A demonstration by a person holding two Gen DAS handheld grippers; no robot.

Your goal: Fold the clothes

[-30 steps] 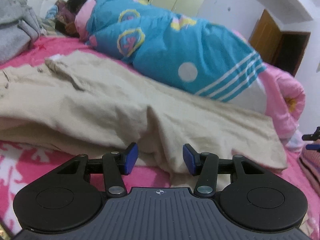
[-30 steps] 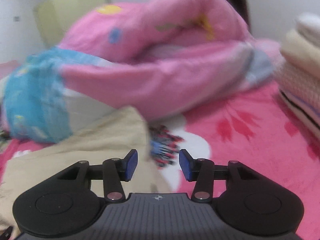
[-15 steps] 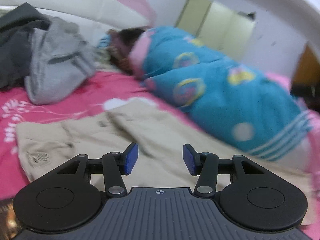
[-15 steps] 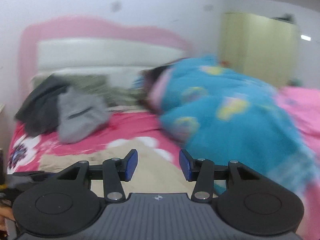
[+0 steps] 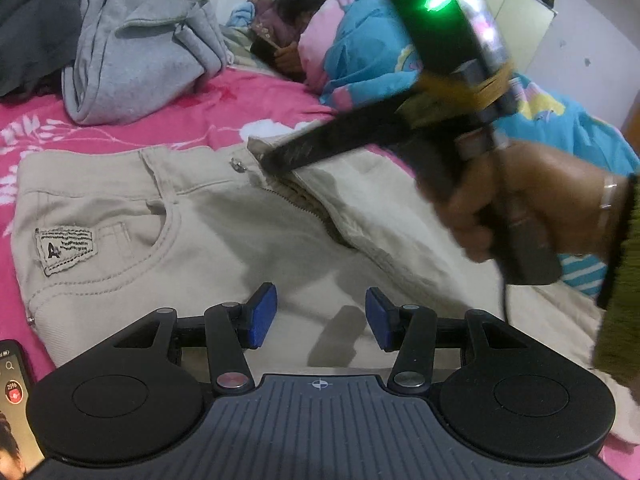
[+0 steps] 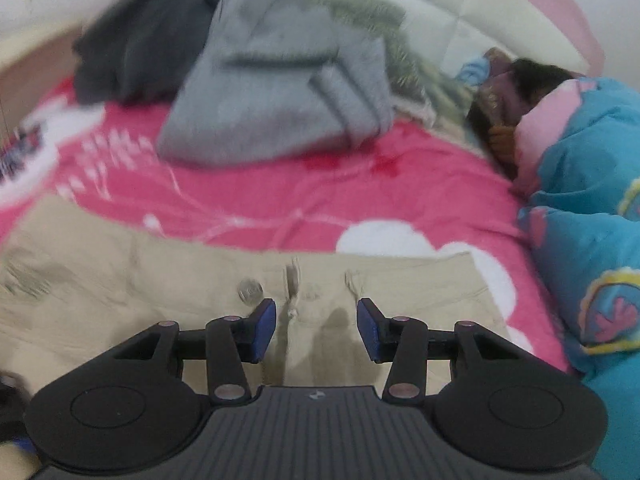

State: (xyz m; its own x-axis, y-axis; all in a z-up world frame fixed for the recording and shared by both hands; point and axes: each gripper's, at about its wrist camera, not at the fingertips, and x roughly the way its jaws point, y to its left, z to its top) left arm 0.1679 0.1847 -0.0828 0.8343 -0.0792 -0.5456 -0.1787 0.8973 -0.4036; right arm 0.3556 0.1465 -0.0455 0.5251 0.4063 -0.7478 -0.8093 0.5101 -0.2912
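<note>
Lying flat on a pink floral bed (image 5: 240,104), beige trousers (image 5: 168,216) fill the centre of both views, waistband toward 12 o'clock, fly unzipped, a sewn label on the pocket at 9 o'clock in the left wrist view.

Left tongs (image 5: 320,322) hover over the trouser seat at 6 o'clock, jaws apart w/ nothing between them, pads clear of the cloth. Right tongs (image 6: 316,328) hang over the waistband just by the metal button (image 6: 250,291), jaws likewise released & empty. In the left wrist view, the person's right hand (image 5: 532,208) grips that tool's handle at 3 o'clock, its tip angled down at the fly.

Grey hoodie (image 5: 136,44) and a dark garment (image 6: 136,52) sit heaped at 11 o'clock, well apart from the trousers. A person lies under a blue quilt (image 6: 592,216) at 2 o'clock. A phone (image 5: 12,408) rests at 7 o'clock.

Risks, as a judgement: right view is blurred, so a fast approach may pinch only the top layer near the fly, leaving the fold lopsided. Open zip could snag a pad. Dragging cloth toward 2 o'clock may bump the sleeper.
</note>
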